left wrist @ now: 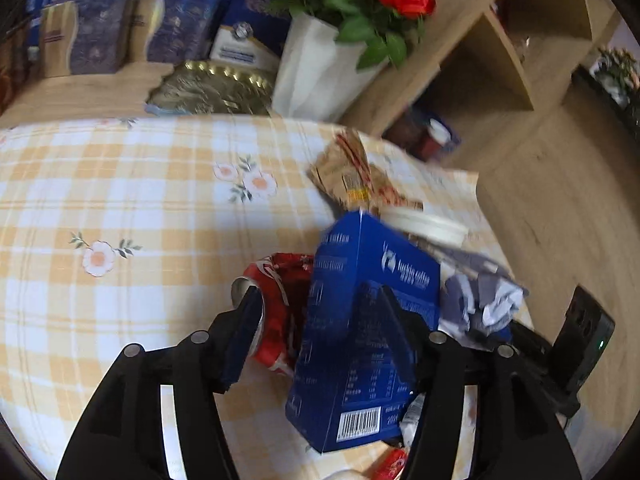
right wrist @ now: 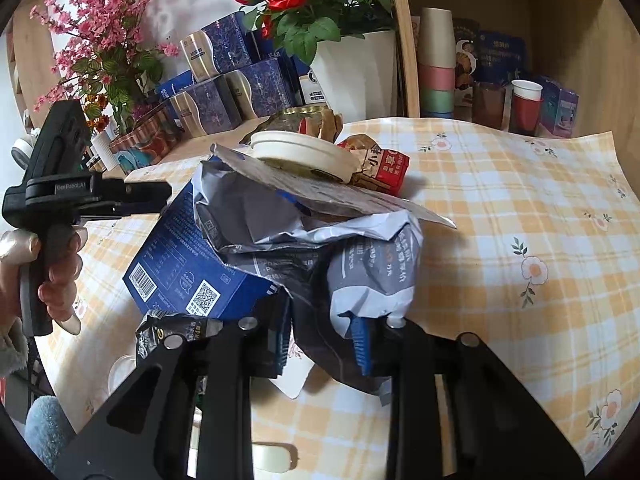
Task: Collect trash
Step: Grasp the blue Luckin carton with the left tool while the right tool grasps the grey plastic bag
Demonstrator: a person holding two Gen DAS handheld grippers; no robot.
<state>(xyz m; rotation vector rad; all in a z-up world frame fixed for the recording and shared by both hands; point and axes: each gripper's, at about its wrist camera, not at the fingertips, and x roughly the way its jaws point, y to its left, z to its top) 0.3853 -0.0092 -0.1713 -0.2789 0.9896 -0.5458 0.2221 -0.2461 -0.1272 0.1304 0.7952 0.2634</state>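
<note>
Right wrist view: a crumpled grey plastic bag (right wrist: 372, 276), judged light, soft and slippery, is pinched between the right gripper (right wrist: 324, 344) fingers; bunched folds suit holding. Just left, the stiff blue carton (left wrist: 360, 320) is straddled by the left gripper (left wrist: 316, 312), whether clamped cannot be told.

Pile of trash at table (right wrist: 520, 184) edge nr shelf unit (right wrist: 404, 60). Box (right wrist: 180, 264) on left side of pile; crushed can (left wrist: 276, 312) to its left, touching. Crumpled bag (right wrist: 360, 256) right of box, flat card sheet (right wrist: 320, 192) lying over bag, lid (right wrist: 304, 152) on top of sheet. Snack packet (right wrist: 380, 164) behind lid. Planter (right wrist: 356, 72) and stacked cartons (right wrist: 224, 88) behind table; cups (right wrist: 436, 60) in shelf compartment, right.
</note>
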